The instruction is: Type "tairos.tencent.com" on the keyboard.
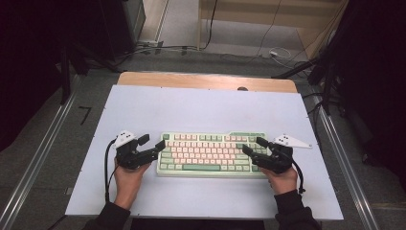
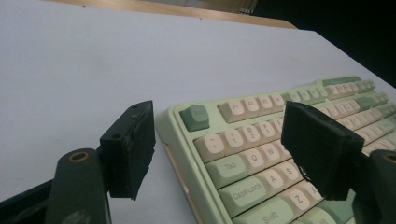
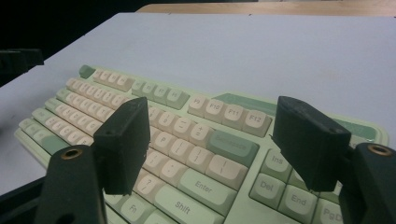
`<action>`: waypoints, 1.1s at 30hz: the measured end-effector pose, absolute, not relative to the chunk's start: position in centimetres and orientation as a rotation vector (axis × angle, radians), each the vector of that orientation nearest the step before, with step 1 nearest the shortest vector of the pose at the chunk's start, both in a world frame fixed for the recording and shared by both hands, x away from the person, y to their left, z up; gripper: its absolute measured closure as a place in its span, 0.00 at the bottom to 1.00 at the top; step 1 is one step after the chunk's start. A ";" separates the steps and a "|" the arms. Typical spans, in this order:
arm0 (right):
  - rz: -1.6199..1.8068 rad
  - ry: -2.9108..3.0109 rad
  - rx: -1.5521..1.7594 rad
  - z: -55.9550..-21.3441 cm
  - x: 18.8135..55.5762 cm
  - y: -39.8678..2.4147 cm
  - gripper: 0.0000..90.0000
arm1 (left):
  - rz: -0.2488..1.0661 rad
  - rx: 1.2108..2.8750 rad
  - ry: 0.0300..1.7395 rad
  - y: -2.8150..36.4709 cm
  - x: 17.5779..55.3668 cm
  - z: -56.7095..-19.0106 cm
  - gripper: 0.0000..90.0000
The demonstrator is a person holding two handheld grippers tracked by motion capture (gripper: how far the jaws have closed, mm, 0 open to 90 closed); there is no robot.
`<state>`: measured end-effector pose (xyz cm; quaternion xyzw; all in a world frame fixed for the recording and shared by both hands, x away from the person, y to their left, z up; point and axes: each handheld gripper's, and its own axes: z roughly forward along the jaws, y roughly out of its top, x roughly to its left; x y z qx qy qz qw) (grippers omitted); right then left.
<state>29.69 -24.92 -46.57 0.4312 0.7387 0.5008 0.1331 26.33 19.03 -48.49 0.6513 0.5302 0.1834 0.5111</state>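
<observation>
High view frames both tongs, left (image 1: 152, 142) and right (image 1: 253, 145), gaping empty beside keyboard (image 1: 210, 153).

A lab-like recording setup: white table (image 1: 143, 110), floor rails (image 1: 38, 158), loose cables (image 1: 225, 50), dark equipment stands (image 1: 335, 72)

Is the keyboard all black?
No, the keyboard has a pale green case with cream and green keys, as the high view shows.

Black left claw (image 1: 152, 142), black right claw (image 1: 254, 145), grey three-cornered plates, trailing black cables, dark sleeves (image 1: 293, 211)
</observation>
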 end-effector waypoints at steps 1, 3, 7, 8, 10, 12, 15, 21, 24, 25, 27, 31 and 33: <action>1.452 2.141 1.256 -46.5 29.6 -25.0 0.29 | 0.444 1.568 1.279 19.2 26.3 -48.5 0.30; 1.454 2.134 1.257 -46.5 29.6 -25.3 0.29 | 0.449 1.557 1.282 19.4 26.2 -48.4 0.30; 1.449 2.123 1.267 -46.5 29.5 -26.0 0.29 | 0.458 1.555 1.291 20.0 26.1 -48.4 0.30; 1.446 2.122 1.272 -46.5 29.5 -26.1 0.29 | 0.456 1.549 1.296 20.1 26.1 -48.4 0.30; 1.441 2.116 1.278 -46.5 29.5 -26.4 0.29 | 0.461 1.544 1.303 20.5 26.1 -48.4 0.30; 1.436 2.110 1.280 -46.6 29.5 -26.7 0.29 | 0.467 1.538 1.310 20.9 26.0 -48.4 0.30; 1.424 2.102 1.289 -46.6 29.4 -27.2 0.28 | 0.470 1.525 1.322 21.5 25.9 -48.4 0.30; 1.405 2.087 1.303 -46.7 29.4 -28.0 0.28 | 0.491 1.515 1.344 22.7 25.6 -48.5 0.30; 1.391 2.078 1.316 -46.8 29.3 -28.5 0.28 | 0.496 1.504 1.356 23.2 25.5 -48.6 0.30; 1.385 2.074 1.320 -46.8 29.4 -28.7 0.28 | 0.500 1.506 1.359 23.4 25.5 -48.6 0.30; 1.388 2.062 1.337 -46.9 29.3 -29.1 0.28 | 0.503 1.500 1.366 23.7 25.4 -48.6 0.30; 1.383 2.043 1.349 -46.9 29.2 -29.8 0.28 | 0.513 1.494 1.381 24.3 25.3 -48.6 0.30; 1.377 2.037 1.356 -46.9 29.2 -30.2 0.28 | 0.517 1.492 1.388 24.6 25.3 -48.7 0.30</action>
